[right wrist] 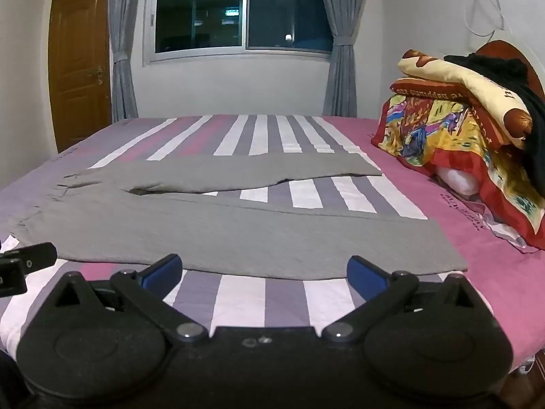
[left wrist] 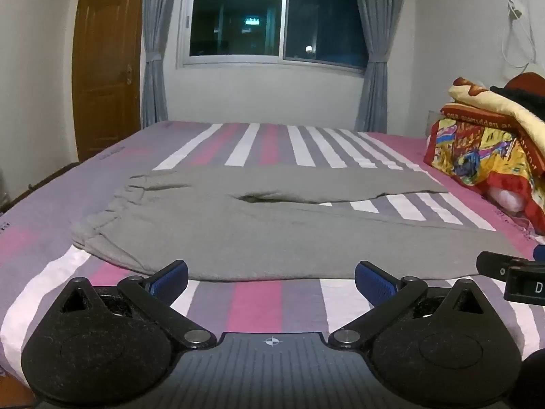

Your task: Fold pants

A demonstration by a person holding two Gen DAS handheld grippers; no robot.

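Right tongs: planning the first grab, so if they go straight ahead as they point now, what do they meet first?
Probably the near leg of the grey pants, lying flat on the striped bed just beyond the open right tongs; height above the sheet is unclear.

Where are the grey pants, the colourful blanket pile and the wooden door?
grey pants (right wrist: 238,238), right wrist view, near leg.
colourful blanket pile (right wrist: 442,129), right wrist view, patterned front.
wooden door (left wrist: 105,68), left wrist view, middle panel.

Striped bed (left wrist: 259,143), dark window (left wrist: 272,17), grey curtains (left wrist: 153,44), wooden door (left wrist: 105,64), white walls (left wrist: 259,95)
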